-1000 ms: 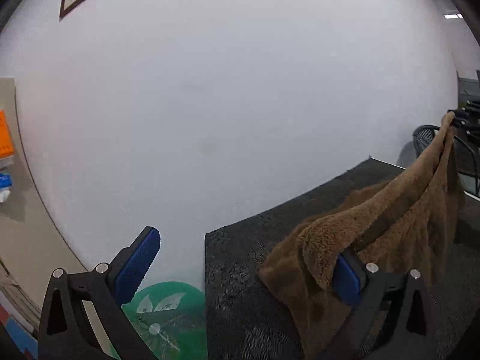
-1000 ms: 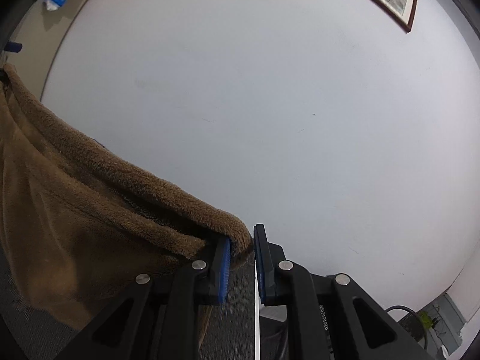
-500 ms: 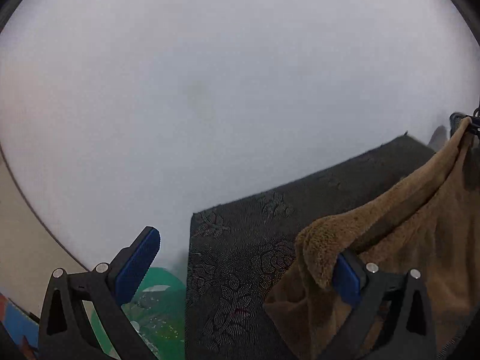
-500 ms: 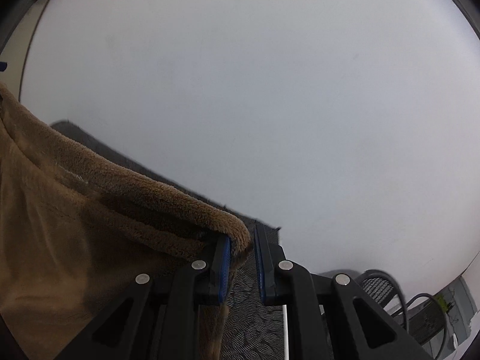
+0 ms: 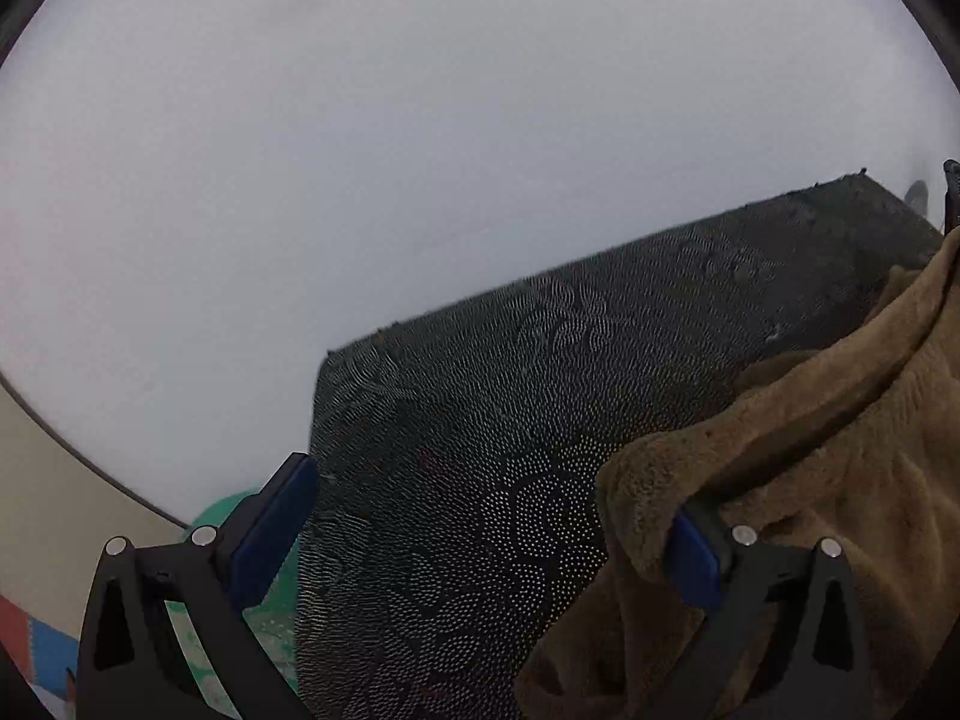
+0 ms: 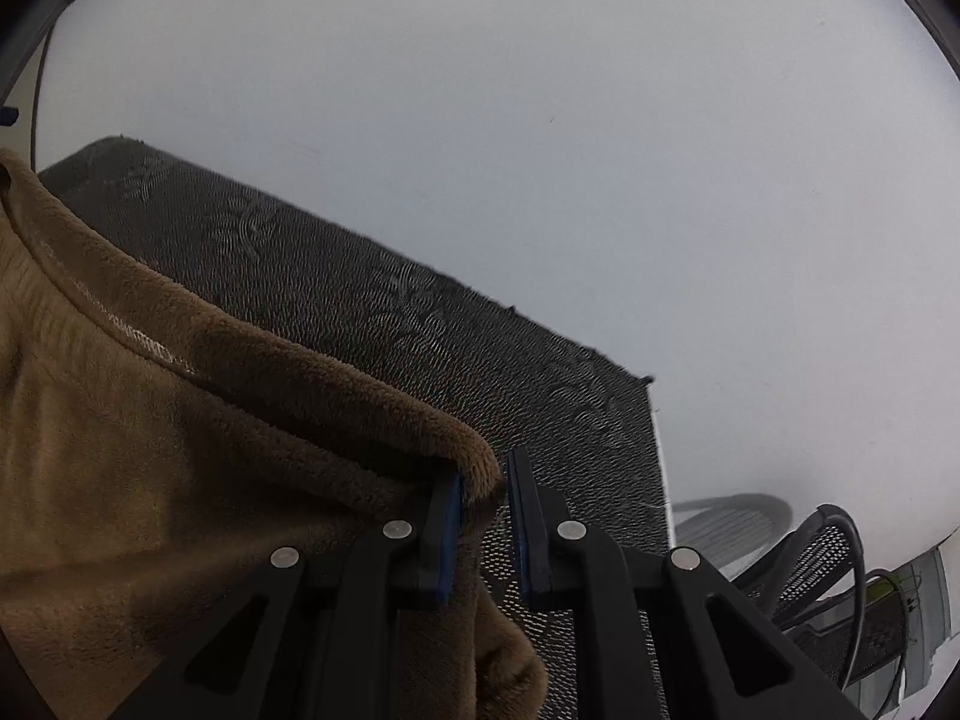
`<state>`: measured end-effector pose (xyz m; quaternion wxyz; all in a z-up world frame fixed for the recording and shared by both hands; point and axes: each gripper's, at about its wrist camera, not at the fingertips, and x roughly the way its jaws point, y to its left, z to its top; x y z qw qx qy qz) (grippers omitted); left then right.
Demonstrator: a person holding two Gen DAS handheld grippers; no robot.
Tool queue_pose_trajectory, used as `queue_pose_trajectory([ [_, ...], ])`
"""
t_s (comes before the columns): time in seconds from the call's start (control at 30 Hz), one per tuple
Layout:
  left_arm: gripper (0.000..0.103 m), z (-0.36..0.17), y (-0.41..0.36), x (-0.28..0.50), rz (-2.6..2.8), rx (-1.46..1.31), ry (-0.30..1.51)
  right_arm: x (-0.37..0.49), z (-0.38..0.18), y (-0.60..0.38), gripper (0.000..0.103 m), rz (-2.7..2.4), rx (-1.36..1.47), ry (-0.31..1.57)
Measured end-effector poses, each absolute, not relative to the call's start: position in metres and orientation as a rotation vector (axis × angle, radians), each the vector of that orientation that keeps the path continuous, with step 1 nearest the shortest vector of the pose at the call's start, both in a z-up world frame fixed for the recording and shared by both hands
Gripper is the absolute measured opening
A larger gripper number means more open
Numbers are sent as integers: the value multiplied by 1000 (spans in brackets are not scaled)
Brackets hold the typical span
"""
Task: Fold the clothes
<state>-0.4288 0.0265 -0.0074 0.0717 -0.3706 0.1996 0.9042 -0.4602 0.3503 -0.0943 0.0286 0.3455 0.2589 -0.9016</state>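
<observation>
A brown fleece garment (image 5: 810, 450) hangs over a dark patterned table mat (image 5: 510, 408). In the left wrist view my left gripper (image 5: 486, 528) is wide open; a corner of the fleece drapes over its right finger (image 5: 696, 558), and the left finger (image 5: 270, 522) is bare. In the right wrist view my right gripper (image 6: 485, 516) is nearly closed, with the fleece edge (image 6: 300, 396) pinched between its blue pads, and the cloth spreads down to the left over the mat (image 6: 420, 312).
A white wall fills the background of both views. A green round object (image 5: 240, 618) lies beyond the mat's left edge. A black mesh chair (image 6: 810, 552) and cables stand at the right past the mat's corner.
Both grippers have tilted down toward the table and lowered the fleece; the mat fills more of each view. The picture frame and shelf items have left the views. Neither grip has changed.
</observation>
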Motion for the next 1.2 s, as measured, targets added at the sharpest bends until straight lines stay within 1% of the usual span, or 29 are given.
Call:
queue_pose_trajectory([
  [0.2, 103, -27, 34, -435, 2680, -1185, 638, -456, -117, 353, 15, -2743, 1139, 770],
  [0.3, 103, -36, 38, -436, 2661, -1211, 670, -464, -123, 356, 16, -2728, 1162, 723],
  [0.33, 103, -35, 40, -435, 2656, -1209, 690, -467, -125, 358, 19, -2721, 1172, 703],
  [0.4, 103, -34, 43, -435, 2628, -1214, 741, -470, -124, 362, 20, -2692, 1205, 648],
  [0.43, 103, -33, 44, -437, 2598, -1238, 756, -472, -124, 365, 24, -2684, 1222, 621],
  [0.5, 103, -31, 45, -442, 2528, -1299, 775, -474, -120, 372, 49, -2687, 1255, 566],
  [0.53, 103, -29, 45, -444, 2493, -1328, 784, -475, -117, 376, 67, -2689, 1264, 534],
  [0.57, 103, -26, 45, -447, 2457, -1358, 768, -474, -111, 380, 76, -2690, 1258, 483],
  [0.67, 103, -15, 43, -454, 2347, -1442, 690, -462, -87, 391, 77, -2672, 1214, 290],
  [0.73, 103, -4, 37, -461, 2294, -1510, 532, -453, -72, 393, 77, -2680, 1198, 236],
  [0.8, 103, 5, 27, -468, 2264, -1585, 311, -444, -64, 391, 77, -2691, 1184, 262],
  [0.93, 103, 16, 1, -467, 2257, -1643, -55, -425, -56, 378, 77, -2686, 1149, 363],
  [1.0, 103, 19, -4, -460, 2299, -1651, -69, -418, -57, 372, 77, -2657, 1147, 370],
  [1.07, 103, 21, -4, -450, 2380, -1651, -15, -414, -59, 364, 77, -2618, 1153, 367],
  [1.2, 103, 27, 13, -419, 2396, -1560, 85, -408, -69, 344, 77, -2538, 1173, 388],
])
